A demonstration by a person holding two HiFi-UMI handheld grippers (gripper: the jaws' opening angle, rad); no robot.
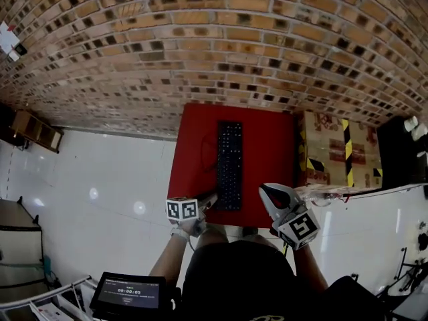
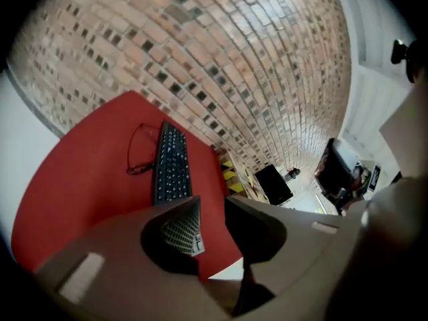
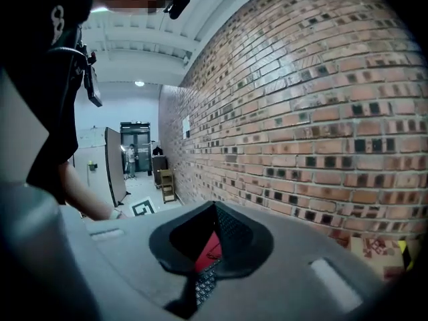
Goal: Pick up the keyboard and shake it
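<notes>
A black keyboard [image 1: 229, 164] lies lengthwise down the middle of a red table [image 1: 194, 152], its near end by the front edge. In the left gripper view the keyboard [image 2: 172, 162] lies ahead, with its thin cable [image 2: 137, 156] looped on the red top beside it. My left gripper [image 1: 210, 198] hovers at the keyboard's near left corner, and its jaws [image 2: 210, 207] stand open with nothing between them. To the right of the near end is my right gripper [image 1: 265, 190]. Its jaws [image 3: 214, 207] are shut and empty, and a bit of keyboard [image 3: 204, 283] shows below them.
A brick wall [image 1: 214, 39] rises right behind the table. A cardboard box [image 1: 334, 146] with yellow-black tape stands against the table's right side, with a black unit [image 1: 401, 152] beyond it. A wooden crate [image 1: 37, 129] sits far left. A tablet [image 1: 127, 293] is near my body.
</notes>
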